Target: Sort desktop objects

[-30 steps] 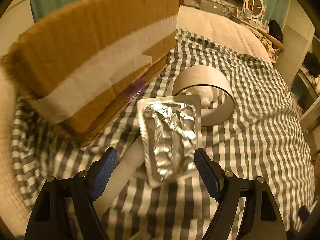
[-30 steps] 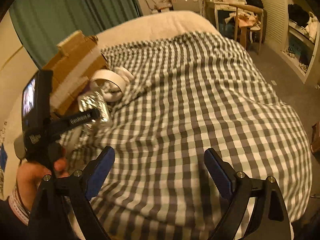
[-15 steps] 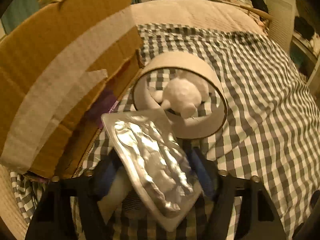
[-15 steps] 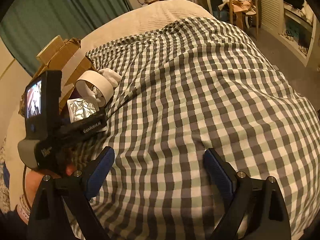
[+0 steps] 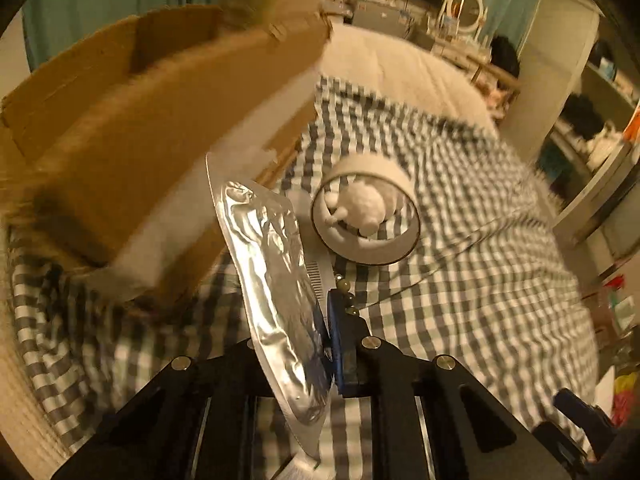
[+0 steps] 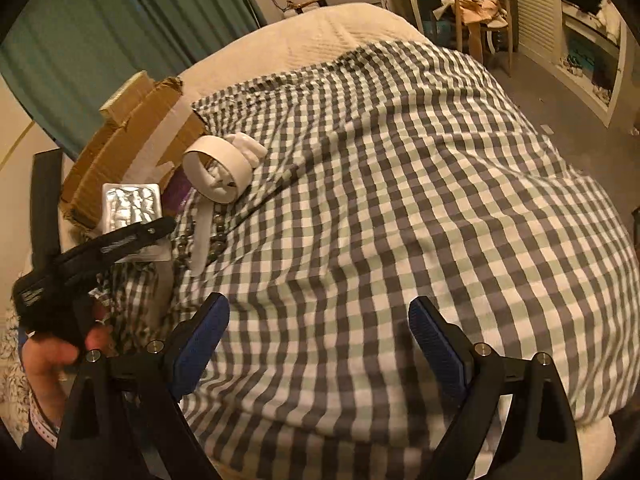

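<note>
Checked blanket (image 6: 400,200) spread over bed. Cardboard box (image 6: 132,136) on bed at far left. Tape ring (image 6: 218,168) just right of box, on blanket, soft toy (image 5: 364,208) lying inside ring. String of beads (image 6: 216,236) in front of ring, on blanket. Foil pack (image 5: 276,280) up off blanket, between box and ring, pinched in left gripper (image 5: 320,340). Right gripper (image 6: 320,340) over bare blanket, well right of all things.

The left tool (image 5: 325,332) has closed on the foil blister pack (image 5: 272,280) and lifted it off the bed, uncovering a bead string (image 5: 347,300) beneath.
</note>
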Available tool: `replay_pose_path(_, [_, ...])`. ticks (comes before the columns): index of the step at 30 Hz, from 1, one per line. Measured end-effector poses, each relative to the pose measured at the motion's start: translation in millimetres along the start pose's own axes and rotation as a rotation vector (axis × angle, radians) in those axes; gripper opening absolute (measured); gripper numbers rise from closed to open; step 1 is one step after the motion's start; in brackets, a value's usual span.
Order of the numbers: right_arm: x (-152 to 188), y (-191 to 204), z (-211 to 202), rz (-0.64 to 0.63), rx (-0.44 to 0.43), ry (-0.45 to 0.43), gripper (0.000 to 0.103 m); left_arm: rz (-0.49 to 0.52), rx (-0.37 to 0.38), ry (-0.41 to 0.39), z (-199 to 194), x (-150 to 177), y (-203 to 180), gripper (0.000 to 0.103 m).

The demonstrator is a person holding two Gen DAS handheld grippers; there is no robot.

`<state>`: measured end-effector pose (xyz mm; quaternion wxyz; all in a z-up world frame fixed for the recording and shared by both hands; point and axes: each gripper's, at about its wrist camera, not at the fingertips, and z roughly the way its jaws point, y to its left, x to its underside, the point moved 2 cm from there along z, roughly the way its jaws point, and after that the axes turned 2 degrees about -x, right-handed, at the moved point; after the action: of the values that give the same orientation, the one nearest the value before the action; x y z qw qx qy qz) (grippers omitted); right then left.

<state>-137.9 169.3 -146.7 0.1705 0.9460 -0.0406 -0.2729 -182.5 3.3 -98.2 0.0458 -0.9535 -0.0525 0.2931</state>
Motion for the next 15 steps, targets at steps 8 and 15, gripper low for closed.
replay_pose_path(8, [-8.4,37.5,-20.5,-0.104,-0.010,-0.049,0.091,-0.101,-0.041,-0.092,-31.3,5.9,34.1,0.014])
replay_pose_path(15, [-22.1,61.0,1.1,-0.128,-0.022,-0.035,0.091,-0.075,-0.035,-0.064,-13.9,7.2,29.0,0.009])
